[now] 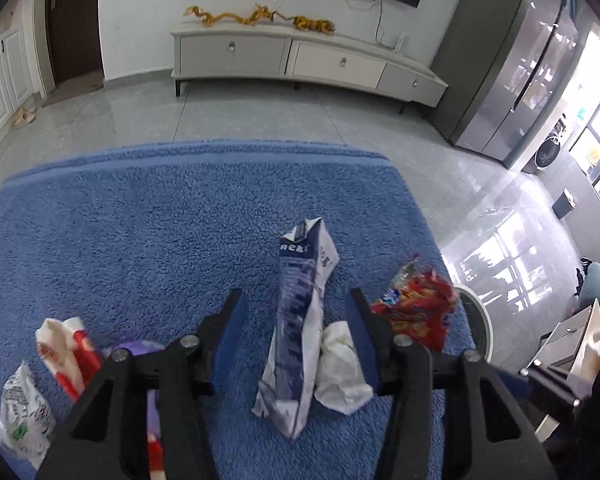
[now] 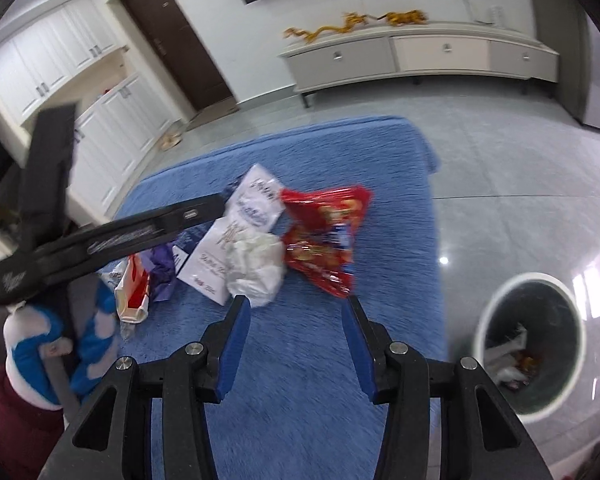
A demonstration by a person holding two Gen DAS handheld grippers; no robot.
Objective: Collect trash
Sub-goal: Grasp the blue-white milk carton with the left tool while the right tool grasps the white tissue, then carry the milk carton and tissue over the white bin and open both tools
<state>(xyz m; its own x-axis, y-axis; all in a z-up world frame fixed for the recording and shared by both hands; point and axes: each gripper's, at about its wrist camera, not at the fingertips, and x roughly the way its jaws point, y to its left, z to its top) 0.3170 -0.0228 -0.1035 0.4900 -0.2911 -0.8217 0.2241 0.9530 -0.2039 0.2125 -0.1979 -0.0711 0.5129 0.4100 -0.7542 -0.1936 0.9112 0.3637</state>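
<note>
Your left gripper (image 1: 296,300) points down at a shaggy blue rug (image 1: 140,232), jaws partly open and gripping nothing. A tall blue-and-white snack bag (image 1: 296,320), creased plastic film, lies lengthwise between the blue finger pads (image 1: 232,332); the pads don't press on it. A crumpled white tissue wad (image 1: 340,368) sits just beside the bag, against the right-hand finger. A shiny red crinkled snack wrapper (image 1: 416,312) lies past that finger near the rug's edge. On the left of the rug: a red-and-white paper wrapper (image 1: 68,348), a clear printed plastic bag (image 1: 20,412), and a purple scrap (image 1: 140,348) partly hidden behind the gripper body.

Your right gripper (image 2: 296,304) also tilts down over the rug, jaws partly open and empty, with bare rug between the fingers. The tissue wad (image 2: 256,268) lies just beyond the left-hand fingertip, and the red wrapper (image 2: 324,236) is just beyond the tips, slightly right. In this view the left gripper's black body crosses over the trash pile, held by a hand in a blue-and-white sleeve (image 2: 32,344). A round white-rimmed trash bin (image 2: 532,344) stands on the glossy grey tile floor (image 2: 500,168) right of the rug, with some litter inside. Right view is motion-blurred.
</note>
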